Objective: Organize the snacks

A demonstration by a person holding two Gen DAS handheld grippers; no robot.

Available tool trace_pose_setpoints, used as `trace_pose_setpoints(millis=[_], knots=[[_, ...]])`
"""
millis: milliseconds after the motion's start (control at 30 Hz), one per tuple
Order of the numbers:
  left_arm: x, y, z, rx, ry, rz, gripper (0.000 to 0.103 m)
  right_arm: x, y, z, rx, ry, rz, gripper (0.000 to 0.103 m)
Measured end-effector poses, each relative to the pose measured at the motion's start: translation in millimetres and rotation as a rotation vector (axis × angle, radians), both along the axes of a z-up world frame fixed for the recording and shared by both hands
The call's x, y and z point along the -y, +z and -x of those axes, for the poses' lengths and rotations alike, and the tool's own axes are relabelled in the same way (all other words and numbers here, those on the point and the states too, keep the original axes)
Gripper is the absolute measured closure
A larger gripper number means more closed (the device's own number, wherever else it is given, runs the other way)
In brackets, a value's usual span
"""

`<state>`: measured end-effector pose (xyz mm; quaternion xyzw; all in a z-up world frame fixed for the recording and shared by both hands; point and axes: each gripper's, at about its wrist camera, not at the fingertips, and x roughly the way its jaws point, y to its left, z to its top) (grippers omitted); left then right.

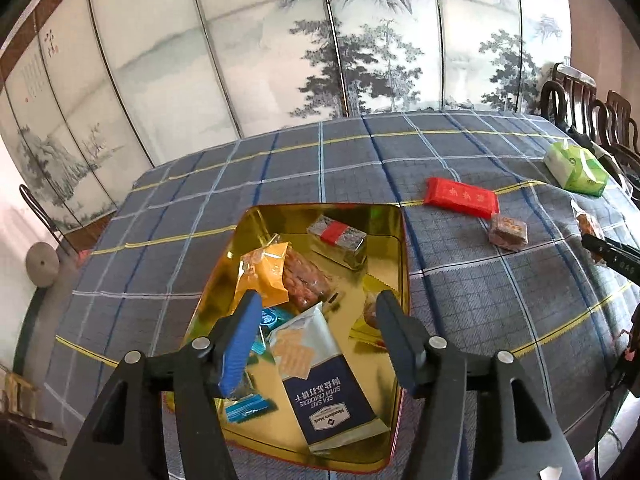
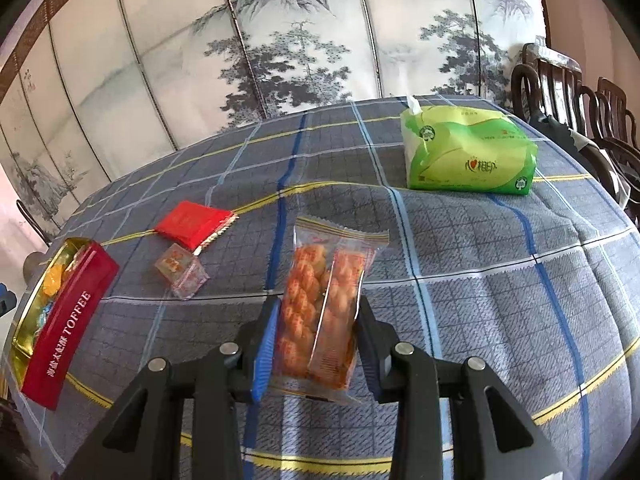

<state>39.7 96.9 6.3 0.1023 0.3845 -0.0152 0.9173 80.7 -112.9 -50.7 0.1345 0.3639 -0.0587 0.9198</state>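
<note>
Left wrist view: the left gripper (image 1: 316,312) hangs over the gold tin (image 1: 394,216), jaws apart and empty; the cracker packet (image 1: 320,376) lies inside below them, apparently just deposited.

Right wrist view: the right gripper (image 2: 318,322) stands clamped on the twisted-pastry packet (image 2: 320,312), held above the table (image 2: 480,280), presumably bound for the tin.

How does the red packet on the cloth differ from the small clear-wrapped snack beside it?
The red packet is flat, opaque and the larger; the small clear-wrapped snack is a boxy cube showing its orange-brown contents. The packet lies farther back; the cube sits nearer the tin. Both rest loose on the tablecloth, outside the tin.
</note>
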Motion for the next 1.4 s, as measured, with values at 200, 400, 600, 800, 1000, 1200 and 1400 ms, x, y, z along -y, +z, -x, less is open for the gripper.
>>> trace_pose_setpoints(millis=[200,400,600,800,1000,1200,1400], knots=[[0,0,1,-0.002,0.001,0.002,0.043,-12,11,8,0.022,0.024,-0.018,0.066],[-7,-2,7,-0.019,0.017,0.015,0.043,-40,22,10,0.034,0.093,-0.041,0.066],[-27,-9,11,-0.041,0.057,0.030,0.040,-76,30,8,0.039,0.171,-0.033,0.066],[-56,-16,21,-0.067,0.124,0.051,0.038,-108,39,5,0.045,0.241,-0.040,0.066],[-79,-20,31,-0.070,0.180,0.048,0.036,-143,51,3,0.064,0.322,-0.041,0.066],[-90,-24,39,-0.081,0.202,0.055,0.036,-185,62,-4,0.073,0.417,-0.029,0.066],[-94,-23,43,-0.067,0.204,0.041,0.035,-229,64,-10,0.069,0.511,-0.017,0.066]])
